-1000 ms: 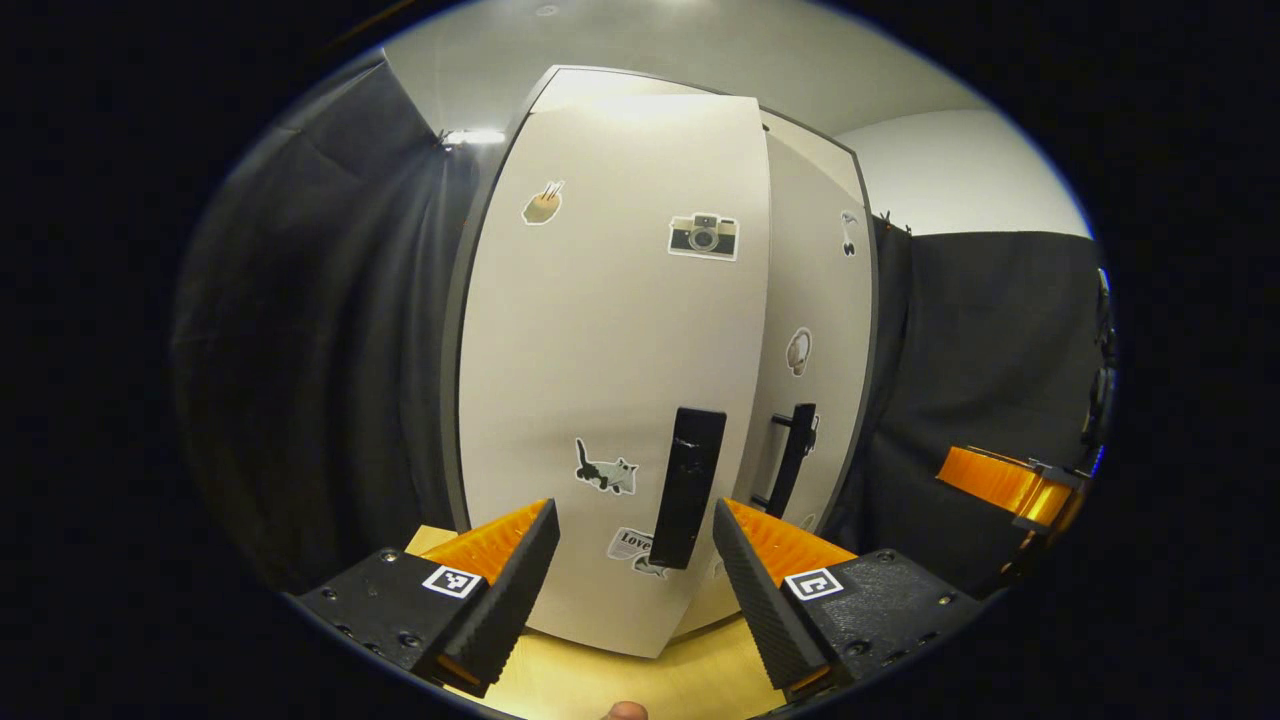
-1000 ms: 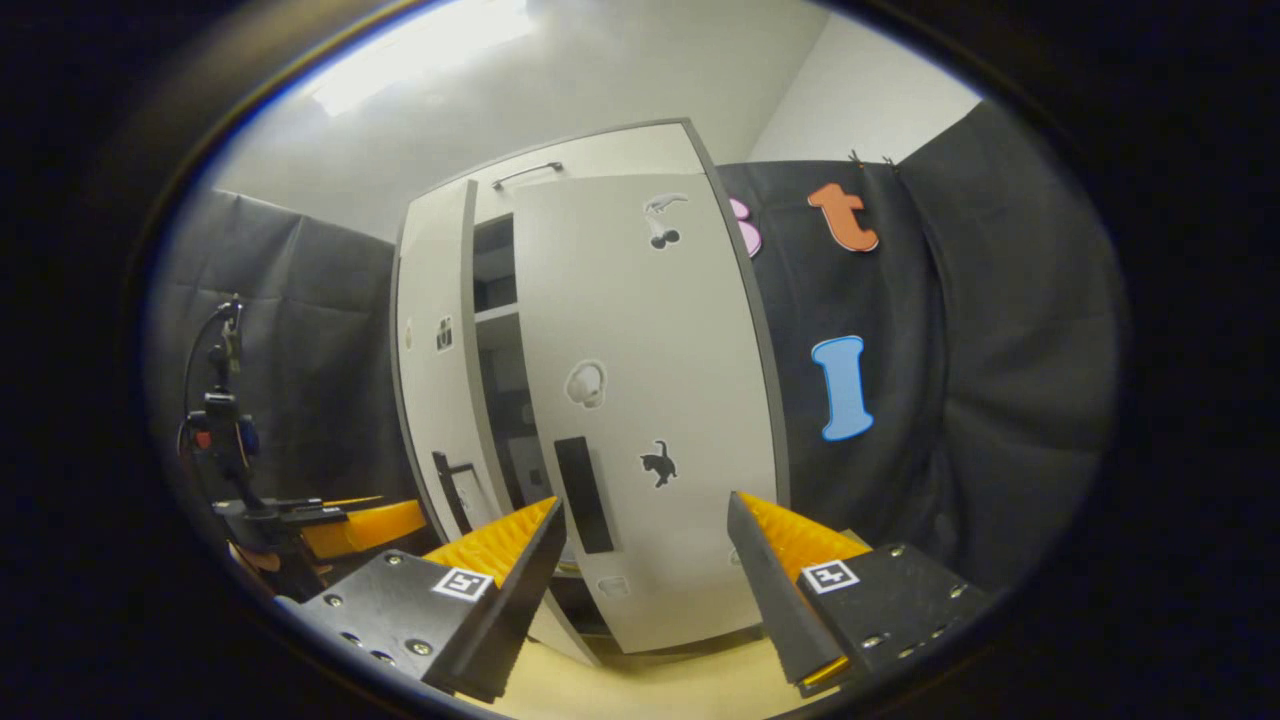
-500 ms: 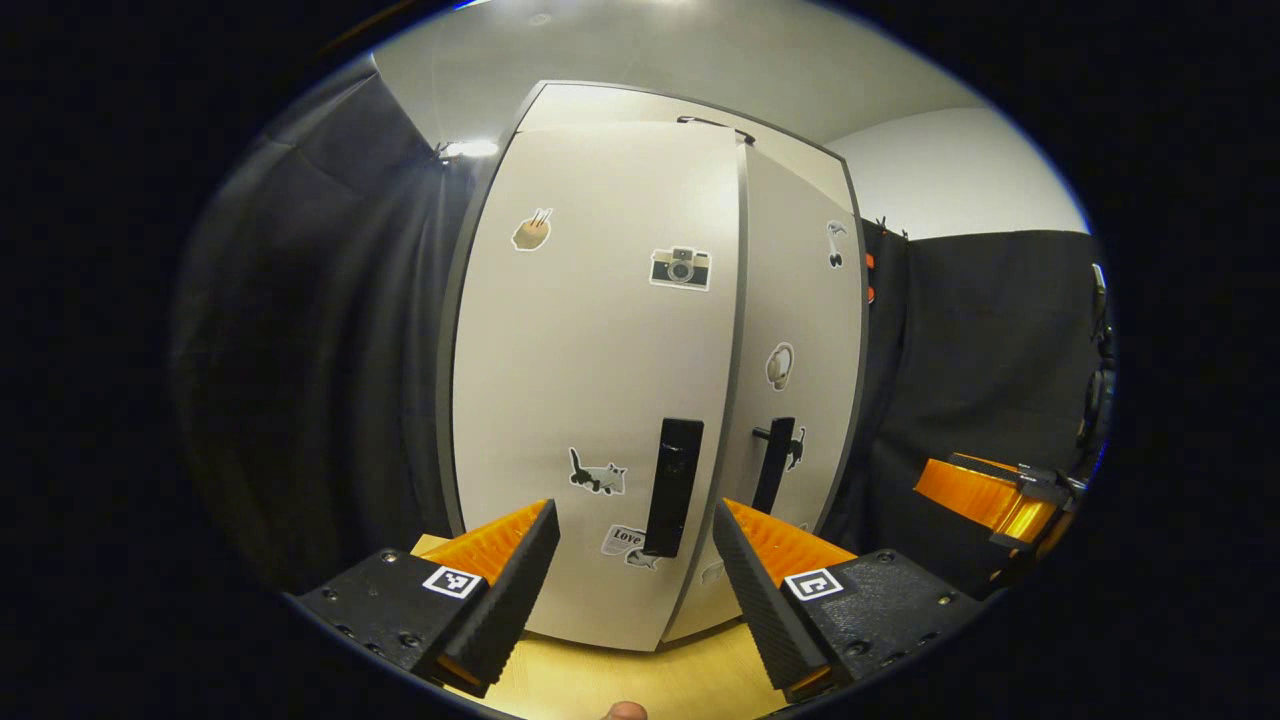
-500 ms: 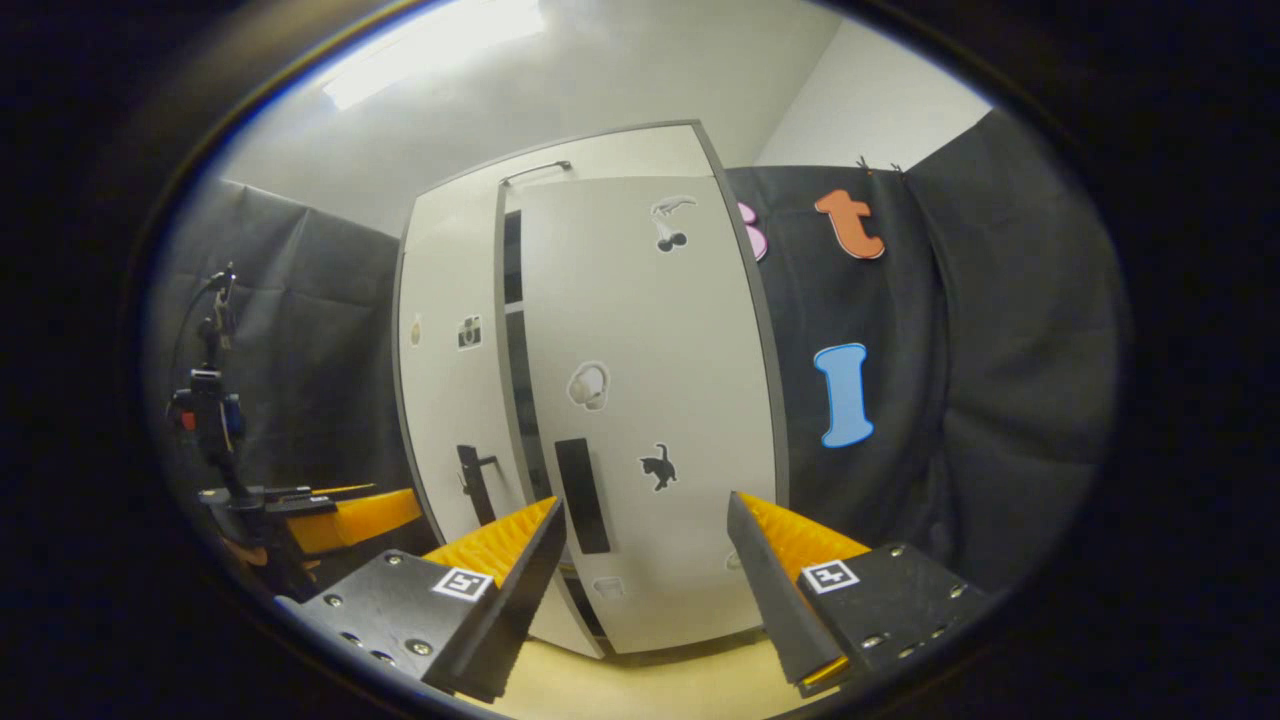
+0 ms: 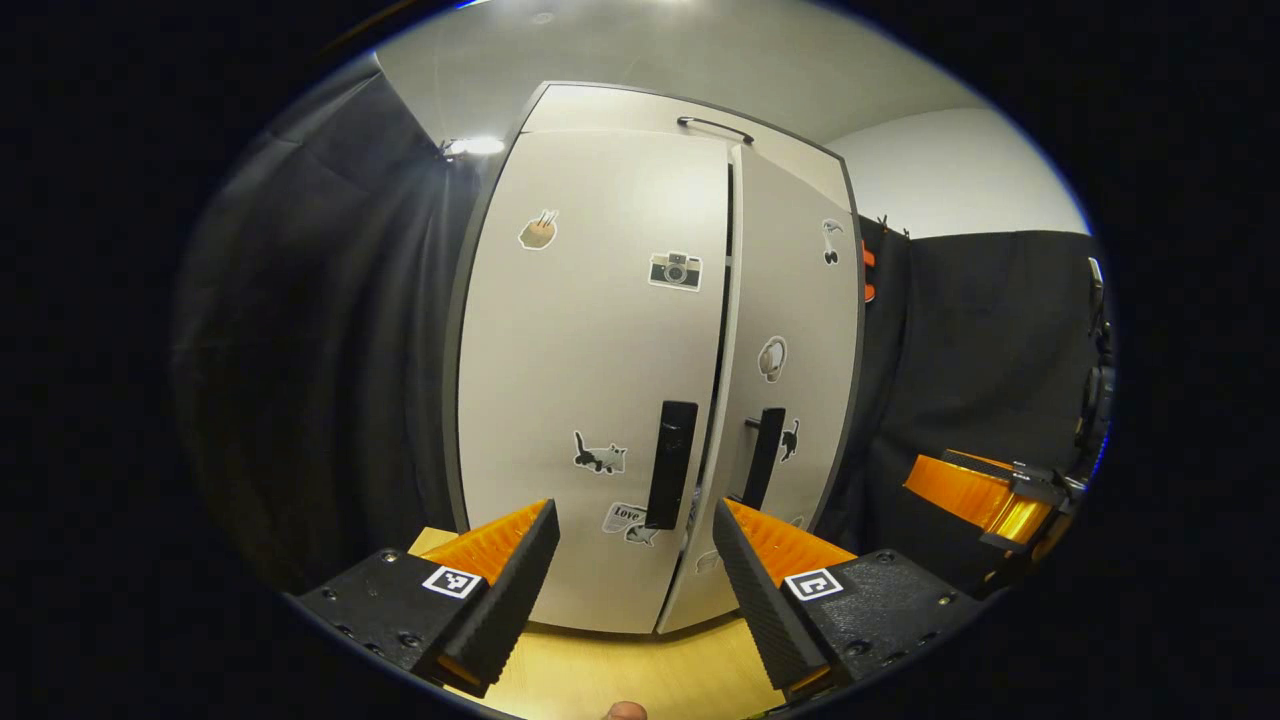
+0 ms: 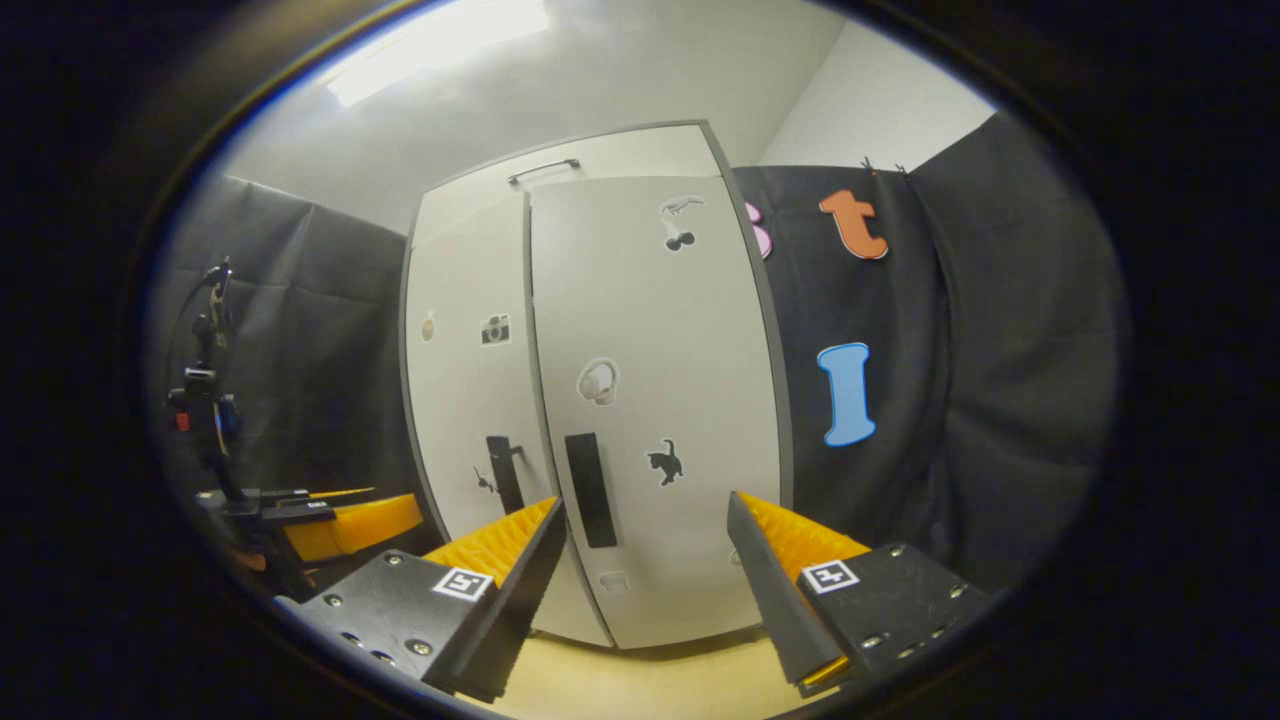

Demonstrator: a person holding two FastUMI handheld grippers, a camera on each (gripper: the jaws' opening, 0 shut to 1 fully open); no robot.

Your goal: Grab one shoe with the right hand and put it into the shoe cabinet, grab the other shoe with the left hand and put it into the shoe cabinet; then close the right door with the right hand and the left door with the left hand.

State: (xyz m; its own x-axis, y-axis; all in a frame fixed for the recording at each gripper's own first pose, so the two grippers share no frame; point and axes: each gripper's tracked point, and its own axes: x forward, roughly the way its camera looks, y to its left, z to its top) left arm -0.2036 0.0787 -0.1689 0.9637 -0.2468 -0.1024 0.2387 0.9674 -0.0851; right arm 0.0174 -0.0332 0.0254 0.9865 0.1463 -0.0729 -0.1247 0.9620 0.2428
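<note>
Two doors, left door [image 5: 590,380] and right door [image 6: 660,400], of the shoe cabinet [image 5: 640,105] stand nearly flush, shoes presumably inside; left gripper [image 5: 635,570] and right gripper [image 6: 645,570] wide open, empty, just short; last step: nudge seam shut.

My left gripper [image 5: 635,575] is wide open and holds nothing. It points at the shoe cabinet [image 5: 600,330] but does not touch it. My right gripper [image 6: 645,575] is wide open and empty too, off to the right, also facing the cabinet.
</note>
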